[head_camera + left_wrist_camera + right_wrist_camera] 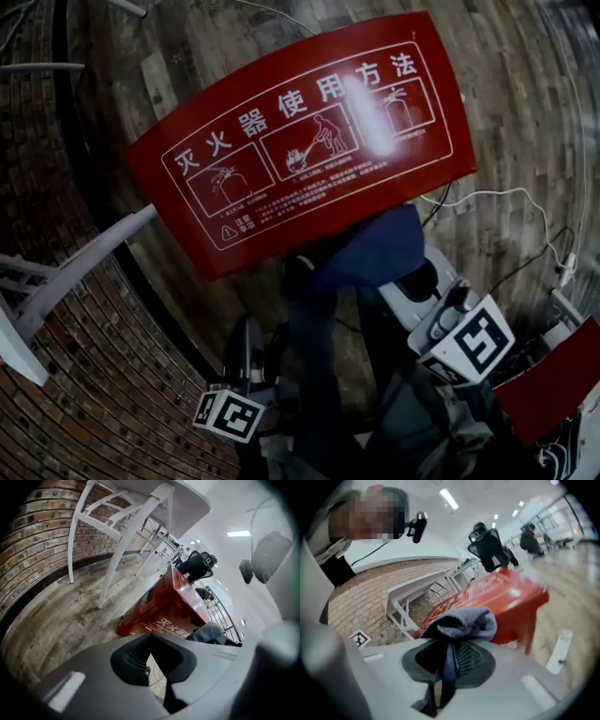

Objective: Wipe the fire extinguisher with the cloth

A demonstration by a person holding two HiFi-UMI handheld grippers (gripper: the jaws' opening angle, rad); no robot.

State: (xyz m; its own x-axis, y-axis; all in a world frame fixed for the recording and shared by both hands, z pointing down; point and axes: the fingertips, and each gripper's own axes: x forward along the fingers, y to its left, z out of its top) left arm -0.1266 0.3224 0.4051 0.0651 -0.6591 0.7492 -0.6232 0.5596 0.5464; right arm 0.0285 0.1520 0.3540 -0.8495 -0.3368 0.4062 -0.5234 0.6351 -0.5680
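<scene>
In the head view, the cloth (375,248) hangs at the near edge of the red extinguisher box (309,141) (no extinguisher itself shows). In the left gripper view, the left gripper (149,660) is closed on nothing. In the right gripper view, the right gripper (449,663) pinches the cloth; wiping looks not yet begun, and next it needs pressing onto the red surface.

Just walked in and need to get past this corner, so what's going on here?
A person holds a tool in each hand over a red fire-extinguisher box on the wooden floor by a brick wall. The right tool is clamped on a blue-grey cloth, close to the box's printed lid; contact cannot be told. The left tool is shut and empty. No extinguisher itself shows.
</scene>
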